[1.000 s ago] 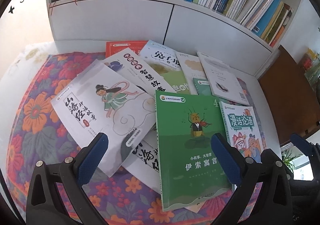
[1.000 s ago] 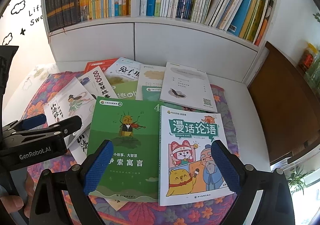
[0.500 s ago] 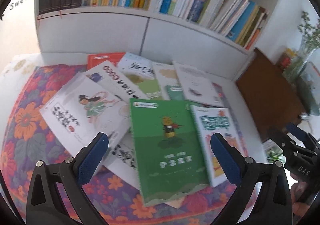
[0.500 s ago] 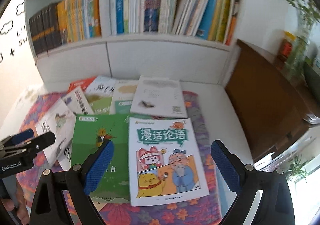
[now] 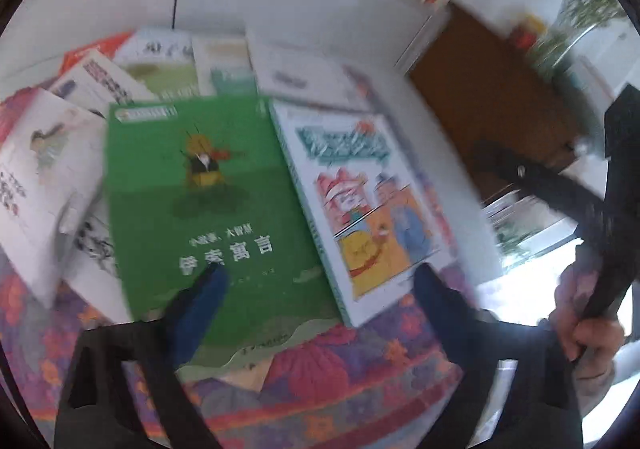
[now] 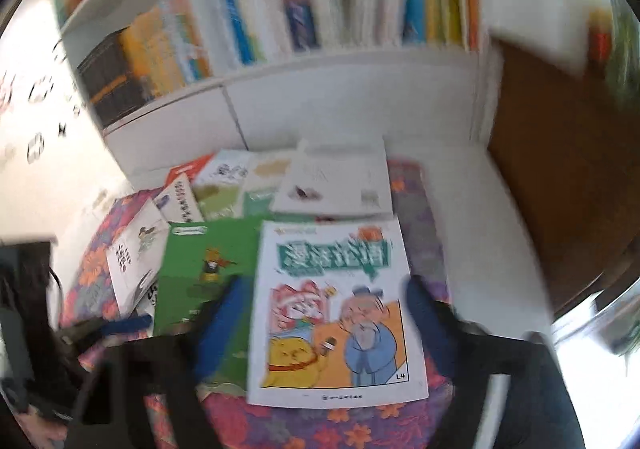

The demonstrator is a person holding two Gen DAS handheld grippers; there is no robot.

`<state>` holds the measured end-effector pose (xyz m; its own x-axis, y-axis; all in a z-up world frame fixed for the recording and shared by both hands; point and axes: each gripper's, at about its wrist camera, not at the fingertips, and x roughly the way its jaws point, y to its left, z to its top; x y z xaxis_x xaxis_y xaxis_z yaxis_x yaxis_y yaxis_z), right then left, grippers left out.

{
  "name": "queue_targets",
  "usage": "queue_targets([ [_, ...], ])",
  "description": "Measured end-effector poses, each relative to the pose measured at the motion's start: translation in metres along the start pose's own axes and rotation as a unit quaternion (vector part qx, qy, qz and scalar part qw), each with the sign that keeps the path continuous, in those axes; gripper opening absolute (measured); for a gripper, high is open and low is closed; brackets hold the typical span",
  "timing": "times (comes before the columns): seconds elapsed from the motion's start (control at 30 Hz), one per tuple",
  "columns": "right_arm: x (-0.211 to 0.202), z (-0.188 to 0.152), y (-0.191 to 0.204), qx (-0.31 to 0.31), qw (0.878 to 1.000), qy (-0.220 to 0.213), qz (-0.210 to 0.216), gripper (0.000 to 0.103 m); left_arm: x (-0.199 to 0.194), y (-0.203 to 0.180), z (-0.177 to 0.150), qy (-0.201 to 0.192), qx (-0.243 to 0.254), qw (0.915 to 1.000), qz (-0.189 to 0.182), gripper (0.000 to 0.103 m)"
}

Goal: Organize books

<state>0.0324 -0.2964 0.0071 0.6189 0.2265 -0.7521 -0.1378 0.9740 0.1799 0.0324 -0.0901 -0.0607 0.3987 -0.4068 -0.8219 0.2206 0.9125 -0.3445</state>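
1. While both views were smeared by blur, saw a spread of books lying flat on a floral cloth (image 5: 328,373) before a white bookshelf (image 6: 320,89).
2. Found the left gripper (image 5: 316,285) unclenched, jaws closing, hovering over the lower edges of the green book (image 5: 200,201) and the white cartoon book (image 5: 360,201); grasped nothing.
3. Found the right gripper (image 6: 324,301) likewise released, jaws closing, its blue fingers (image 6: 224,313) either side of the cartoon book (image 6: 332,313); could not tell any contact.
4. Noted the green book (image 6: 200,269) just left of the cartoon book, edges touching.
5. Noted a hand (image 5: 588,337) at the right edge of the left view, on the other tool's handle.
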Motion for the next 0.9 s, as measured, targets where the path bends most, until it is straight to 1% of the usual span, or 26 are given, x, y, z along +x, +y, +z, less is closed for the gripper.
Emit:
queue_targets([
  [0.03, 0.011, 0.0, -0.013, 0.017, 1.0, 0.016, 0.005, 0.059, 0.012, -0.004, 0.001, 0.009, 0.006, 0.9998, 0.015, 0.072],
  [0.07, 0.028, -0.002, -0.029, 0.036, 0.999, 0.035, 0.006, 0.057, 0.021, -0.007, 0.0, 0.015, 0.011, 0.9996, 0.021, 0.069],
  [0.1, 0.039, -0.004, -0.037, 0.044, 0.998, 0.045, 0.003, 0.055, 0.03, -0.009, -0.001, 0.021, 0.015, 0.9995, 0.019, 0.067],
  [0.17, 0.062, -0.009, -0.053, 0.054, 0.996, 0.065, -0.009, 0.054, 0.046, -0.012, -0.001, 0.038, 0.022, 0.9989, 0.014, 0.058],
  [0.2, 0.07, -0.011, -0.059, 0.059, 0.996, 0.073, -0.013, 0.053, 0.048, -0.013, -0.001, 0.037, 0.025, 0.9988, 0.02, 0.057],
  [0.23, 0.078, -0.012, -0.064, 0.064, 0.995, 0.08, -0.016, 0.052, 0.048, -0.017, 0.002, 0.026, 0.032, 0.9988, 0.029, 0.055],
  [0.27, 0.087, -0.013, -0.069, 0.069, 0.993, 0.09, -0.019, 0.049, 0.048, -0.018, 0.003, 0.024, 0.033, 0.9987, 0.029, 0.045],
  [0.3, 0.093, -0.014, -0.072, 0.07, 0.993, 0.097, -0.018, 0.049, 0.05, -0.018, 0.005, 0.026, 0.029, 0.999, 0.022, 0.042],
  [0.33, 0.1, -0.015, -0.074, 0.073, 0.992, 0.107, -0.01, 0.048, 0.053, -0.017, 0.008, 0.028, 0.022, 0.9993, 0.013, 0.038],
  [0.4, 0.115, -0.019, -0.08, 0.091, 0.987, 0.132, 0.015, 0.047, 0.057, -0.018, 0.012, 0.024, 0.025, 0.9993, 0.01, 0.033],
  [0.43, 0.114, -0.019, -0.082, 0.095, 0.988, 0.124, 0.015, 0.046, 0.059, -0.019, 0.014, 0.023, 0.028, 0.9993, 0.012, 0.031],
  [0.47, 0.114, -0.019, -0.083, 0.099, 0.987, 0.126, 0.022, 0.044, 0.059, -0.019, 0.014, 0.021, 0.028, 0.9993, 0.013, 0.031],
  [0.53, 0.111, -0.02, -0.081, 0.098, 0.986, 0.131, 0.019, 0.044, 0.059, -0.017, 0.016, 0.016, 0.026, 0.9993, 0.019, 0.031],
  [0.63, 0.108, -0.025, -0.07, 0.085, 0.985, 0.149, 0.029, 0.044, 0.052, -0.013, 0.015, -0.003, 0.035, 0.9983, 0.046, 0.031],
  [0.7, 0.099, -0.028, -0.062, 0.082, 0.984, 0.15, 0.051, 0.044, 0.044, -0.005, 0.017, -0.008, 0.028, 0.9987, 0.042, 0.031],
  [0.83, 0.075, -0.026, -0.039, 0.075, 0.985, 0.129, 0.083, 0.043, 0.02, 0.01, 0.014, -0.012, 0.019, 0.9996, 0.019, 0.031],
  [0.9, 0.068, -0.025, -0.017, 0.058, 0.986, 0.128, 0.093, 0.043, 0.009, 0.02, 0.011, -0.023, 0.013, 0.9992, 0.03, 0.031],
])
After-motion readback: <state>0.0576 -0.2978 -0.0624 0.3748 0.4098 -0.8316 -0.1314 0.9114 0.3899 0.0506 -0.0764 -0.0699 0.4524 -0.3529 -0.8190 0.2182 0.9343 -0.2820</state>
